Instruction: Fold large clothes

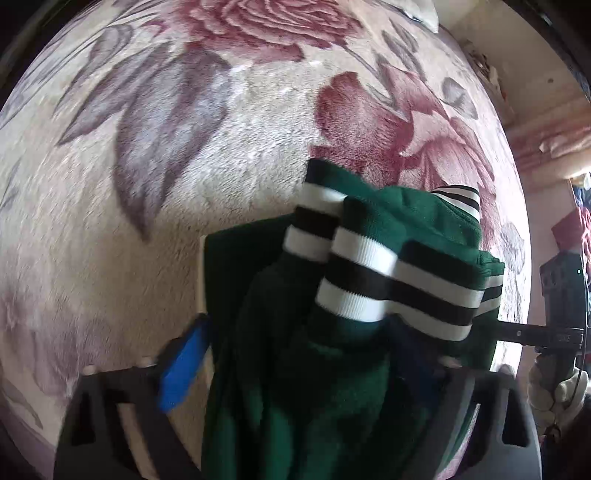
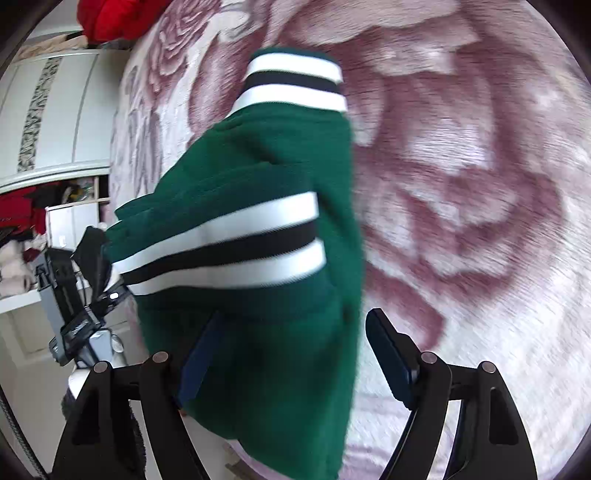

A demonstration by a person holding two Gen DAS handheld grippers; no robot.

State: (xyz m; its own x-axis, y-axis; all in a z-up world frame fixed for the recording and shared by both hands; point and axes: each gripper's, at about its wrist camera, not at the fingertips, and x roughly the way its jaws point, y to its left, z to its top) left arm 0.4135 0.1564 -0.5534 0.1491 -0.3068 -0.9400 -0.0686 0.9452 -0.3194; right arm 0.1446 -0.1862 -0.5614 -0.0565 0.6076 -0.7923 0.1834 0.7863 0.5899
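Note:
A dark green garment (image 1: 332,387) with white and black striped cuffs (image 1: 388,288) lies bunched on a plush blanket with pink roses (image 1: 221,147). My left gripper (image 1: 317,350) points down on it. Fabric fills the gap between the jaws; the blue left pad (image 1: 181,373) touches the cloth and the right finger is buried under it. In the right wrist view the same garment (image 2: 258,177) sits between the jaws of my right gripper (image 2: 295,321). Its left pad (image 2: 201,362) is against the cloth, while the right pad (image 2: 391,362) stands a little apart from the fabric edge.
The blanket (image 2: 461,184) covers a bed that extends ahead in both views. A white wardrobe (image 2: 55,110), red clothes (image 2: 110,18) and a cluttered shelf (image 2: 18,229) stand off the bed's left side. A gloved hand (image 1: 554,391) holds the other gripper's body (image 1: 561,295) at the right edge.

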